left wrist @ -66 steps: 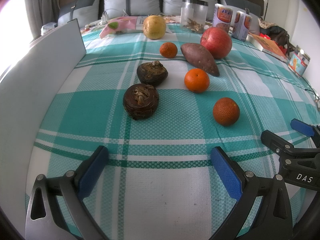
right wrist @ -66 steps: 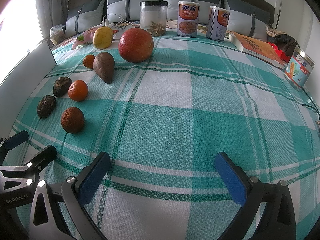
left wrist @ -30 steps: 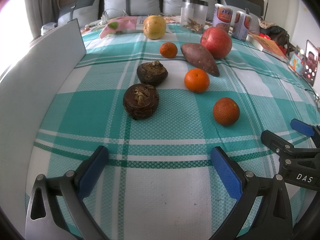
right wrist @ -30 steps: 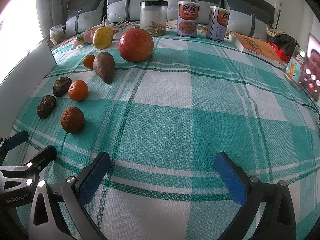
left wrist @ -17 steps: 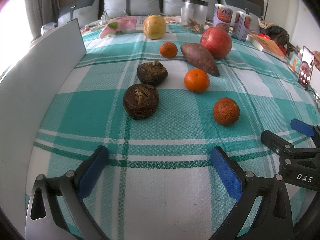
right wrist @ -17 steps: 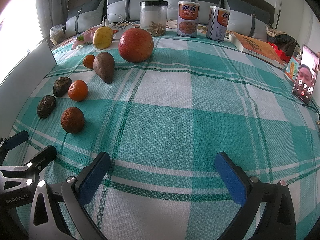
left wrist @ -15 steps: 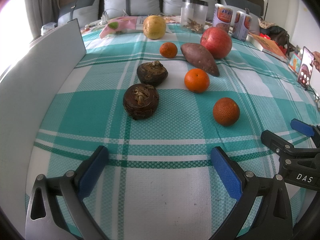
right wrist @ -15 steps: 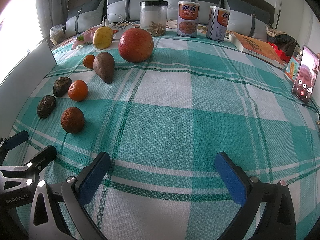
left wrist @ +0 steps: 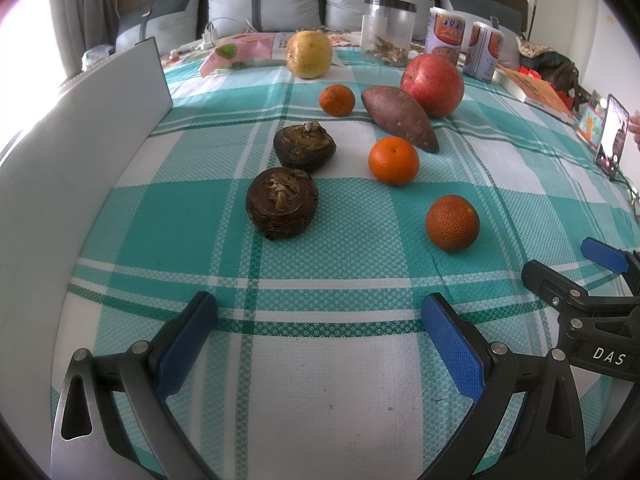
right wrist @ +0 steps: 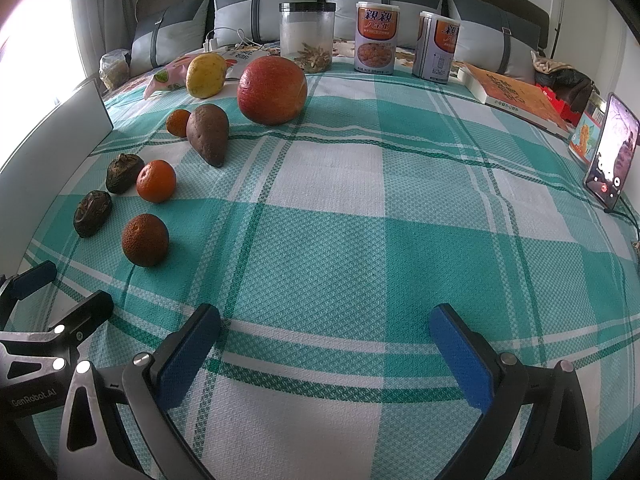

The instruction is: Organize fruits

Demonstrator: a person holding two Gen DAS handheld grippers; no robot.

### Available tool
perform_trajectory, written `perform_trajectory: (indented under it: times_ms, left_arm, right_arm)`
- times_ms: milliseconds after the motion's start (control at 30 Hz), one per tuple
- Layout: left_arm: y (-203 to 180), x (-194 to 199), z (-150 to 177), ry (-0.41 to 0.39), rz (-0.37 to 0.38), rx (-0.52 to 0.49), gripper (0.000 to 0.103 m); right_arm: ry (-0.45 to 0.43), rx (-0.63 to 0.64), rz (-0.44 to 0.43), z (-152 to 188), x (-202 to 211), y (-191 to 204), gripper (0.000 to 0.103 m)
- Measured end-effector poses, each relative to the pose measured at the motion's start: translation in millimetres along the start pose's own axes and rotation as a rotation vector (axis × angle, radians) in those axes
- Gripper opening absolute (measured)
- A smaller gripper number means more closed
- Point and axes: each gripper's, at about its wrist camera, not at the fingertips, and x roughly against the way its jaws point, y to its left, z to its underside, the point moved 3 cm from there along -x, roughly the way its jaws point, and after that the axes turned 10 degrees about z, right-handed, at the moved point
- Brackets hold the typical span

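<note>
On a teal plaid cloth lie two brown taro-like roots point(left wrist: 282, 203) point(left wrist: 304, 146), three oranges point(left wrist: 452, 222) point(left wrist: 393, 161) point(left wrist: 337, 99), a sweet potato point(left wrist: 399, 117), a big red fruit point(left wrist: 432, 85) and a yellow fruit point(left wrist: 309, 55). My left gripper point(left wrist: 318, 320) is open and empty, low over the cloth in front of them. My right gripper point(right wrist: 324, 338) is open and empty, to the right of the fruit; the nearest orange point(right wrist: 145, 239) lies at its left. Each gripper shows at the edge of the other's view.
A white board point(left wrist: 72, 128) stands along the left edge. A clear jar point(right wrist: 307, 36), two cans point(right wrist: 377, 38) point(right wrist: 437, 46), a snack bag point(left wrist: 240, 50) and pillows are at the back. A book point(right wrist: 516, 96), a tin and a propped phone point(right wrist: 611, 156) are at the right.
A phone showing a video call has come in at the right edge and now stands propped there. Both grippers and the fruit have not moved.
</note>
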Motion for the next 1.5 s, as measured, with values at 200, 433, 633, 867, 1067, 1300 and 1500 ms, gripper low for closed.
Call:
perform_trajectory:
  times_ms: [200, 433, 633, 867, 1067, 1300, 1500]
  left_arm:
    - [0.1, -0.2, -0.2, 0.0, 0.0, 0.0, 0.103]
    - [0.1, -0.3, -0.2, 0.0, 0.0, 0.0, 0.103]
    - [0.1, -0.2, -0.2, -0.003, 0.001, -0.003, 0.103]
    - [0.1, -0.4, -0.2, -0.003, 0.002, -0.003, 0.103]
    - [0.6, -0.3, -0.3, -0.003, 0.002, -0.004, 0.103]
    - [1.6, -0.4, -0.3, 0.001, 0.0, -0.001, 0.103]
    - [2.7, 2.8, 2.5, 0.066, 0.05, -0.056, 0.102]
  right_arm:
    - [0.0, 0.0, 0.0, 0.2, 0.1, -0.2, 0.103]
    - [0.0, 0.0, 0.0, 0.2, 0.0, -0.1, 0.103]
    - [0.0, 0.0, -0.001, 0.2, 0.3, -0.1, 0.103]
    - [0.0, 0.005, 0.008, -0.6, 0.2, 1.3, 0.103]
    - [0.002, -0.005, 0.008, 0.1, 1.3, 0.4, 0.103]
    - [0.002, -0.005, 0.007, -0.2, 1.0, 0.3, 0.103]
    - [0.002, -0.006, 0.006, -0.1, 1.1, 0.3, 0.103]
